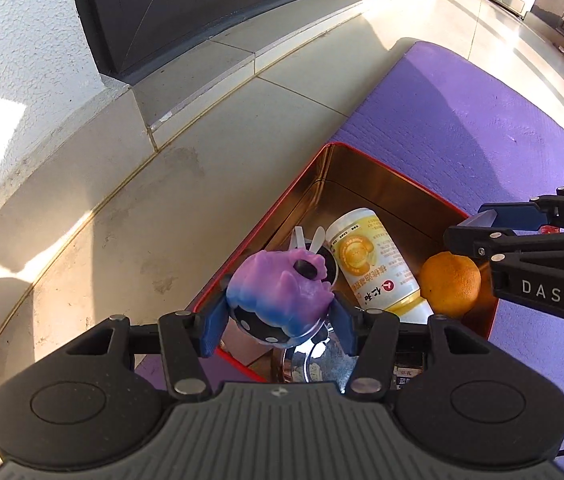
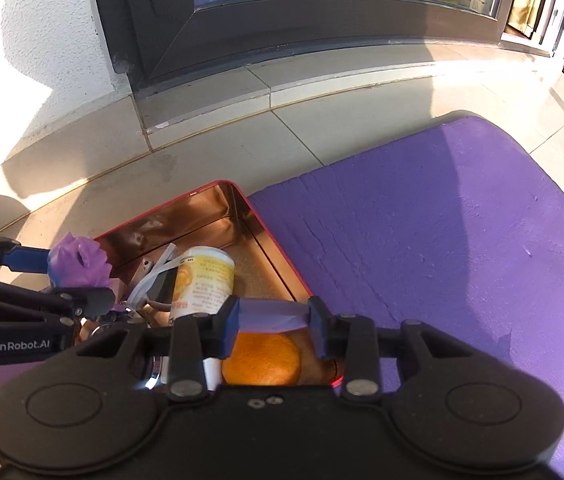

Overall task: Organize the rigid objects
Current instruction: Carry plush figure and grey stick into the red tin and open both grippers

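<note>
My left gripper (image 1: 279, 320) is shut on a purple-and-blue toy figure (image 1: 282, 292), held over the near left part of an open red tin (image 1: 394, 176) with a gold inside. In the tin lie a yellow-and-white bottle (image 1: 374, 264), an orange (image 1: 450, 284) and a white-and-black item (image 1: 322, 252). My right gripper (image 2: 271, 316) is shut on a pale purple flat piece (image 2: 269, 314), right above the orange (image 2: 261, 356). The right wrist view shows the left gripper (image 2: 77, 276) with the toy (image 2: 79, 262) at the tin's left side.
The tin (image 2: 265, 220) sits on the left edge of a purple mat (image 2: 422, 240) on a pale tiled floor (image 1: 121, 220). A dark-framed glass door and a raised stone sill (image 2: 241, 92) run along the far side. A shiny metal object (image 1: 314, 360) lies under the left gripper.
</note>
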`<state>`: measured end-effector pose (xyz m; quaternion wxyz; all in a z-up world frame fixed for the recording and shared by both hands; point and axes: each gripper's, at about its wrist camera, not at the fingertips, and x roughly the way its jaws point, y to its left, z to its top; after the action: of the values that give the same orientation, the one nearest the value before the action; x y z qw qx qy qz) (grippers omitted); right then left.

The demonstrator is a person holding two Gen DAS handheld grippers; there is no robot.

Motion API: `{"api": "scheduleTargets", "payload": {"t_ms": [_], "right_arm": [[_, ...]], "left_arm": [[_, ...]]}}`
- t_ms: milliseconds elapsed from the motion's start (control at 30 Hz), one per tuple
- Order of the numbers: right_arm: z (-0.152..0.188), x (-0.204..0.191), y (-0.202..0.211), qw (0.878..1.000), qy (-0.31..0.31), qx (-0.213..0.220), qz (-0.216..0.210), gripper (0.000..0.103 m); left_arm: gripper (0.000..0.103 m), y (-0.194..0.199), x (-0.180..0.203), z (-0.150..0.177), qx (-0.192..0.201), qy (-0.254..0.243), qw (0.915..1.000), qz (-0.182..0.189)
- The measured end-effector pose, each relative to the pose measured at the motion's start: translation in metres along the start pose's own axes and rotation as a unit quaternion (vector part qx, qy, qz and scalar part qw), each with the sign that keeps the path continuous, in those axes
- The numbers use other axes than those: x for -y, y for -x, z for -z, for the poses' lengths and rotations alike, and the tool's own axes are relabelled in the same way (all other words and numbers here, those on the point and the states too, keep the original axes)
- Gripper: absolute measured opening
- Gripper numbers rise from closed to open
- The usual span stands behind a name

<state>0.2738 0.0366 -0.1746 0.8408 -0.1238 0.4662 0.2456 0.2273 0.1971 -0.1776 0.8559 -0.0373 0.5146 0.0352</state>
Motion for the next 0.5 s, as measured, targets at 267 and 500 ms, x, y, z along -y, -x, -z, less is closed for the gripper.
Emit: {"api": "scheduleTargets", "payload": {"t_ms": [267,500], "right_arm": [[0.003,-0.008,-0.029,1.000,0.010,-0.015,-0.001,0.034],[0.011,-0.010,-0.038,1.000,0.010,-0.018,-0.002,0.037]], "left_arm": [[0.054,-0.023,-0.002,-0.001,-0.007,0.011,0.9999,-0.001],[0.054,-0.030,-0.004,-0.001,-0.003,0.019,0.9998,0.001]]}}
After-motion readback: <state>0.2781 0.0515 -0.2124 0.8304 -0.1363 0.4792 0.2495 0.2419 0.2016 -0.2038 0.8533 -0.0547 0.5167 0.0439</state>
